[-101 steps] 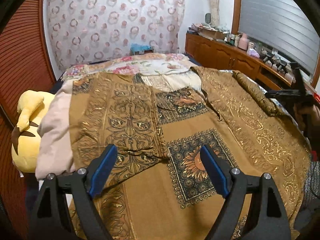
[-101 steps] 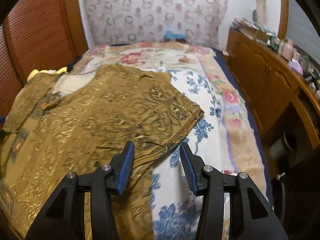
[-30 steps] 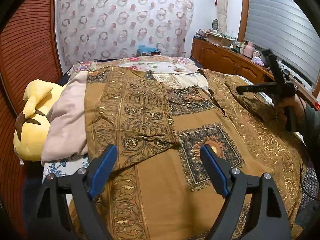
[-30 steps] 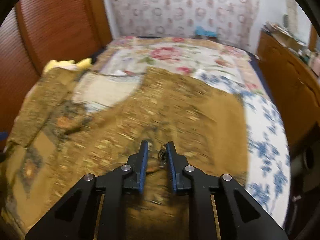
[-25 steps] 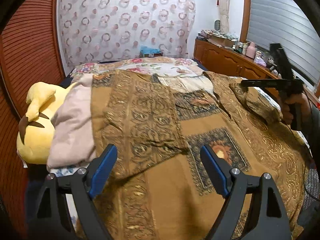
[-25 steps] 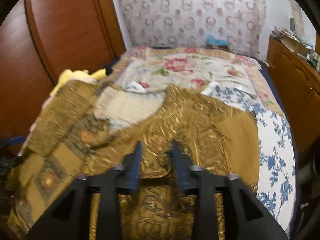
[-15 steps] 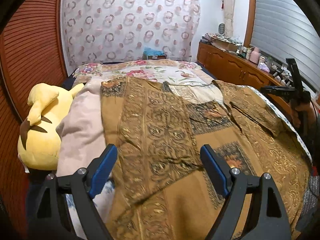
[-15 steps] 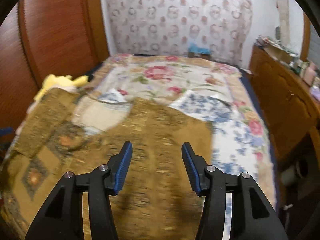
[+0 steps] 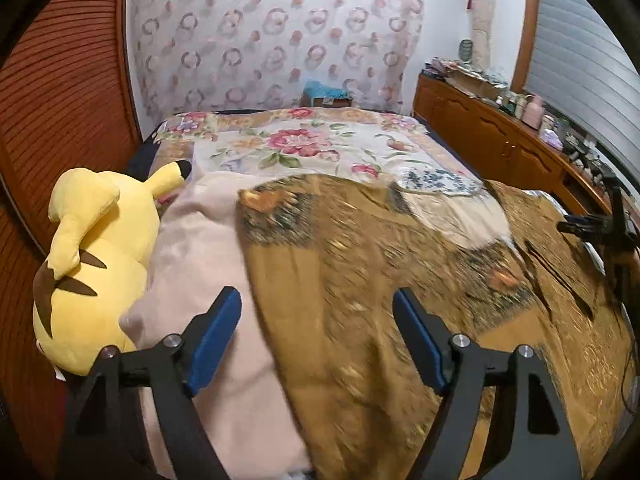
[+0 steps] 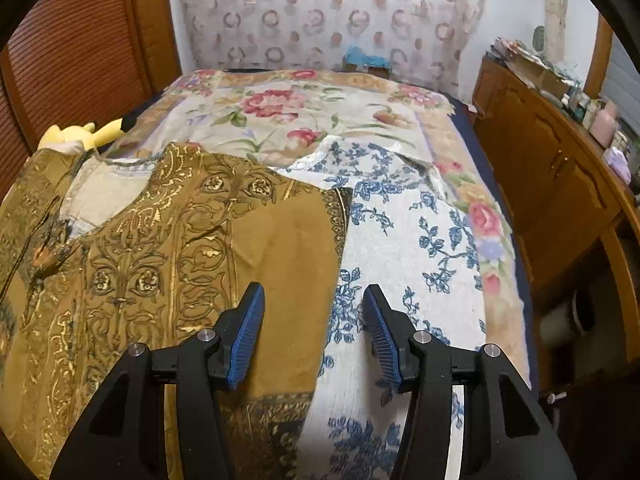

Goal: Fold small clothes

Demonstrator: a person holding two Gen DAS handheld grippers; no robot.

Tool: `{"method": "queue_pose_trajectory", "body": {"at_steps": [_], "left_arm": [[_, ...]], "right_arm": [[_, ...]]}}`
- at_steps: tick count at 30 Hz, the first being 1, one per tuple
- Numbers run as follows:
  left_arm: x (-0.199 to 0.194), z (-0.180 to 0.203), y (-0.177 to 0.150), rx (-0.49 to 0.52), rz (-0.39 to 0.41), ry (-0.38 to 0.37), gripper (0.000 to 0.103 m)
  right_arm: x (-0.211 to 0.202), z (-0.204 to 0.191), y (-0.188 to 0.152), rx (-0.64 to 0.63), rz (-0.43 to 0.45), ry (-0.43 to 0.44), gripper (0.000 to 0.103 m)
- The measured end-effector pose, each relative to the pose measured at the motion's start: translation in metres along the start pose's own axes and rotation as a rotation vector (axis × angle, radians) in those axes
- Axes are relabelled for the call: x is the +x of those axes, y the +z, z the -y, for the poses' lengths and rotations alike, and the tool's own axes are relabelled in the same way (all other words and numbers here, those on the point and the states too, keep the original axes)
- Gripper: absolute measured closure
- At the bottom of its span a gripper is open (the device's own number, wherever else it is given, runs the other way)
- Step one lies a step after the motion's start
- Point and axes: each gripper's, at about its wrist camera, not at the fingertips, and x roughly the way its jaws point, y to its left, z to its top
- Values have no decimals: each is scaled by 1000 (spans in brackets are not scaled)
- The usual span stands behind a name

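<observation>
A brown and gold patterned garment [image 9: 380,288] lies spread on the bed, its right sleeve laid out flat [image 10: 208,248] over the blue-flowered sheet [image 10: 420,248]. My left gripper [image 9: 318,328] is open and empty, held above the garment's left side. My right gripper [image 10: 314,332] is open and empty, just above the sleeve's right edge. The right gripper also shows at the right edge of the left wrist view [image 9: 604,228]. The left wrist view is blurred by motion.
A yellow plush toy [image 9: 88,264] lies at the bed's left side beside a pink cloth [image 9: 200,264]. A floral bedspread [image 10: 296,112] covers the far half of the bed. A wooden cabinet [image 10: 552,184] with clutter runs along the right. Wooden slatted doors [image 9: 52,112] stand at the left.
My right gripper, earlier shut on the folded sleeve, pulled it out to the right, opened and let it lie flat. My left gripper stayed open and swung left and up.
</observation>
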Motion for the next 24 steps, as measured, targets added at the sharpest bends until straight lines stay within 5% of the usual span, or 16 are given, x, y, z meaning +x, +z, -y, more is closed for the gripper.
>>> {"method": "queue_pose_trajectory", "body": {"at_steps": [3, 24], "left_arm": [[12, -11, 9, -23, -20, -15, 47], [53, -36, 34, -94, -88, -50, 58]], "right_arm": [[3, 2, 1, 0, 14, 12, 46], [6, 0, 1, -2, 17, 21, 40]]}}
